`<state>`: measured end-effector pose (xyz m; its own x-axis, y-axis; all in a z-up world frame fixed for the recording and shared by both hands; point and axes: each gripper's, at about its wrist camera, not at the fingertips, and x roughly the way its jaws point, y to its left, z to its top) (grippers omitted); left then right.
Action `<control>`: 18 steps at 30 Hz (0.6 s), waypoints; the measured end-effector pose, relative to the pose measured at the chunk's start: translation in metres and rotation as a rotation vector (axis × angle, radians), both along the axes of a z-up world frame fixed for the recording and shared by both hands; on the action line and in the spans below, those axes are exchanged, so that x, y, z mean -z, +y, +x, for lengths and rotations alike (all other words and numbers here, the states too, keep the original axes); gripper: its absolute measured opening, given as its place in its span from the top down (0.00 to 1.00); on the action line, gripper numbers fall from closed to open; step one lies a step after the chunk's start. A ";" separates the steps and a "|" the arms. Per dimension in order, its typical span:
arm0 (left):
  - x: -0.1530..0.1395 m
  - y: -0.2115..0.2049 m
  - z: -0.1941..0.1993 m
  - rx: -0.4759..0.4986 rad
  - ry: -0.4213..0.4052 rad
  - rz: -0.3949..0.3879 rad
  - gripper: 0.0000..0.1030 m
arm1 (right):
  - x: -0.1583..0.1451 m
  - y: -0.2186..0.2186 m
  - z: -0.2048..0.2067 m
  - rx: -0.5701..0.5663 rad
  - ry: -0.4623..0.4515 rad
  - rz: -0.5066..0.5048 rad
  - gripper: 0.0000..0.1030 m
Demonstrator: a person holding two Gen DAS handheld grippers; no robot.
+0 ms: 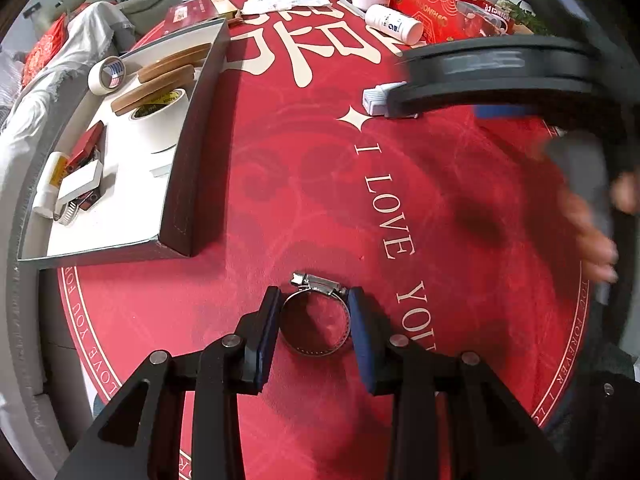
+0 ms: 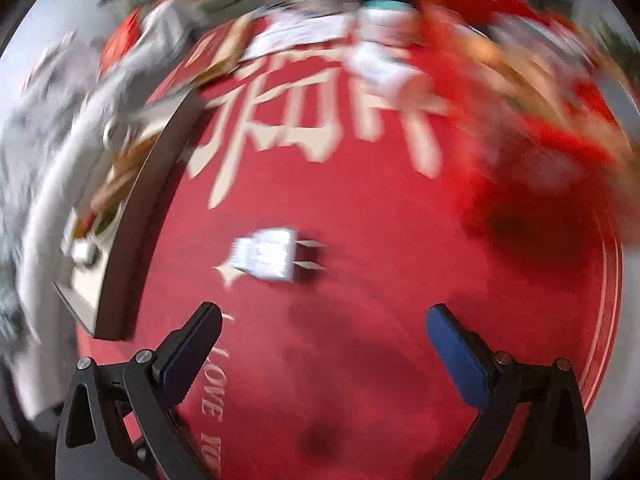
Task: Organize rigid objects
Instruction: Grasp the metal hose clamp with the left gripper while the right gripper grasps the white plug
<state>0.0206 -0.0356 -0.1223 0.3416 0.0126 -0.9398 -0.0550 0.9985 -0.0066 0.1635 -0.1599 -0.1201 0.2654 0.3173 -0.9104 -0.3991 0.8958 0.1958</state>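
Left tool (image 1: 314, 322) astride hose clamp (image 1: 316, 314)

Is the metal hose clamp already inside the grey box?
No, the hose clamp lies on the red mat between the left gripper fingers, outside the box.

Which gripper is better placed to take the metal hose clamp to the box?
The left. The left gripper already has its pads on both sides of the hose clamp, with the box nearby. The right gripper stands open near the white plug adapter.
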 end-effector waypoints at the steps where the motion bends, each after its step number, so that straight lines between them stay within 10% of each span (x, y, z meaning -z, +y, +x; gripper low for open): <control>1: 0.000 0.000 0.000 0.001 -0.001 0.001 0.64 | 0.001 0.017 0.002 -0.034 -0.023 -0.036 0.00; 5: 0.000 -0.001 0.000 0.000 -0.002 0.002 0.64 | 0.018 0.051 0.013 -0.056 -0.025 -0.156 0.05; 8: 0.000 -0.001 0.000 -0.002 0.002 -0.005 0.64 | 0.012 0.053 0.011 -0.037 -0.060 -0.172 0.44; 18: -0.052 0.022 -0.002 -0.107 -0.129 -0.038 0.64 | -0.044 0.012 -0.020 0.044 -0.037 -0.013 0.44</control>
<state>0.0181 -0.0132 -0.0706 0.4582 0.0204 -0.8886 -0.1575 0.9858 -0.0586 0.1435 -0.1475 -0.0756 0.3120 0.2931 -0.9037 -0.3658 0.9149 0.1705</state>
